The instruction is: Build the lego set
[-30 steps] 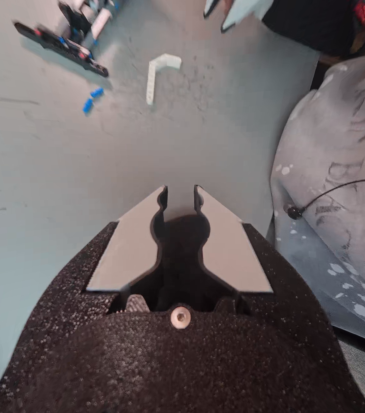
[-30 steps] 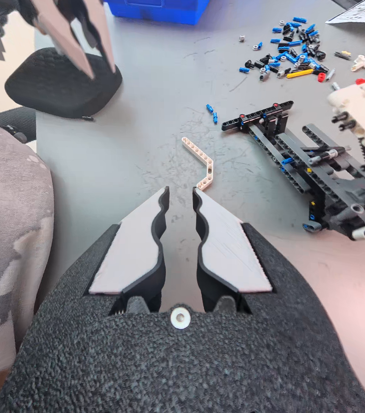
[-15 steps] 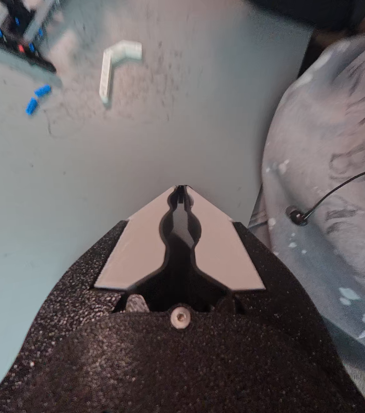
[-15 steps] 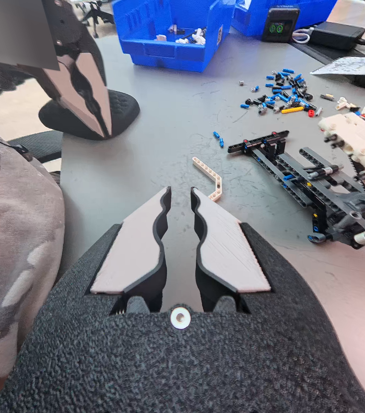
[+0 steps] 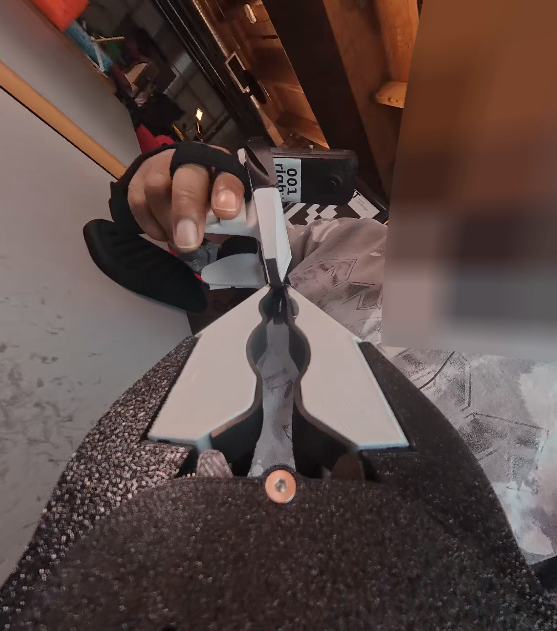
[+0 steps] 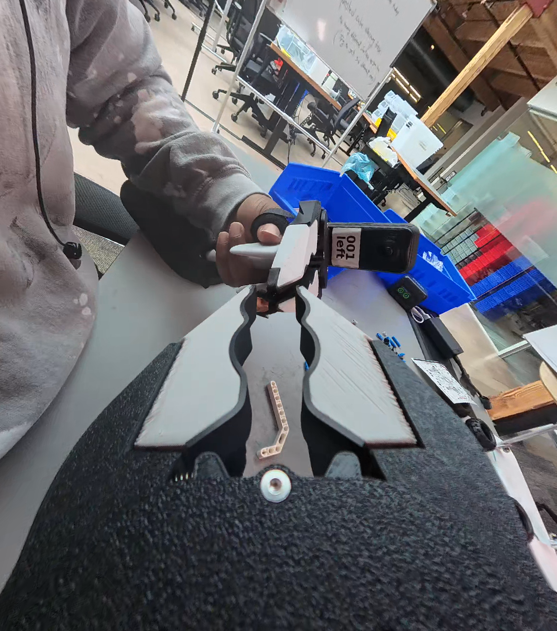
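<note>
My left gripper (image 5: 279, 290) is shut and empty, raised above the grey table (image 5: 31, 307). My right gripper (image 6: 275, 300) is open and faces it tip to tip. The left gripper's shut tips (image 6: 272, 295) sit between the right gripper's fingertips. In the left wrist view the right gripper (image 5: 272, 281) is held by a gloved hand (image 5: 174, 201). A white bent lego beam (image 6: 275, 418) lies on the table (image 6: 154, 307) below, seen through the gap of the right gripper. The partly built lego model is out of view.
Blue bins (image 6: 355, 211) stand at the table's far side, with a small black device (image 6: 406, 292) and a black adapter (image 6: 441, 334) beside them. A few blue pins (image 6: 389, 341) and a printed sheet (image 6: 441, 379) lie at the right. The person's grey sleeve (image 6: 168, 143) is at the left. The tips of both grippers are at nearly the same place. The white bent lego beam (image 6: 275, 418) is about 15 cm from both grippers' fingertips.
Both grippers have lifted off the table and turned to face each other, tips meeting. The left gripper closed a second ago and stays shut. The right stays open.
</note>
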Demonstrator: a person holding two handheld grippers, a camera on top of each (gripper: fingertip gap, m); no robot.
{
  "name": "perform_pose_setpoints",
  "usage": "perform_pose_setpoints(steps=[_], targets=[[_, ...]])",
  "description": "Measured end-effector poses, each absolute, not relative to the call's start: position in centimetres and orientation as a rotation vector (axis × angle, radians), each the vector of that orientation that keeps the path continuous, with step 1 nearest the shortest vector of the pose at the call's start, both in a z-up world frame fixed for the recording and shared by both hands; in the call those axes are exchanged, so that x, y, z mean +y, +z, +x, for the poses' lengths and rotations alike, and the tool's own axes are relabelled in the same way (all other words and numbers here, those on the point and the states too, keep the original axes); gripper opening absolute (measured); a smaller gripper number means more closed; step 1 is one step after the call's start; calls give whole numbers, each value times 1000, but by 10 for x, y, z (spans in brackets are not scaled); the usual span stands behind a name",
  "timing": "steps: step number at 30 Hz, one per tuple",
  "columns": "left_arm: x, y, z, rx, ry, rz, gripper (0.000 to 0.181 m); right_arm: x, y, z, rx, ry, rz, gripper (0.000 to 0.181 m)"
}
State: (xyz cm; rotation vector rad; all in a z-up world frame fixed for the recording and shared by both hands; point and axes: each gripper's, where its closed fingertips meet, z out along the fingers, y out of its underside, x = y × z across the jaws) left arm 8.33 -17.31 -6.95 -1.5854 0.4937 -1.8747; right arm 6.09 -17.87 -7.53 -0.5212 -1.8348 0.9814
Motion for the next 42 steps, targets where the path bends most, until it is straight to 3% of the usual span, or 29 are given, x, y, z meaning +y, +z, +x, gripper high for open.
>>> perform_pose_setpoints(steps=[11,30,37,42], targets=[[-166,-68,72,290,-2066,-1466,13,-167,-78,53,-1700,801,-501,12],[-134,-118,48,119,-1792,-1702,0,-136,-118,40,-1691,765,-618,5],[-134,-109,46,139,-1828,-1635,20,-135,-111,37,-1653,850,-636,5],[-138,-105,55,153,-1909,-1601,10,-140,-107,34,-1642,911,-639,5]])
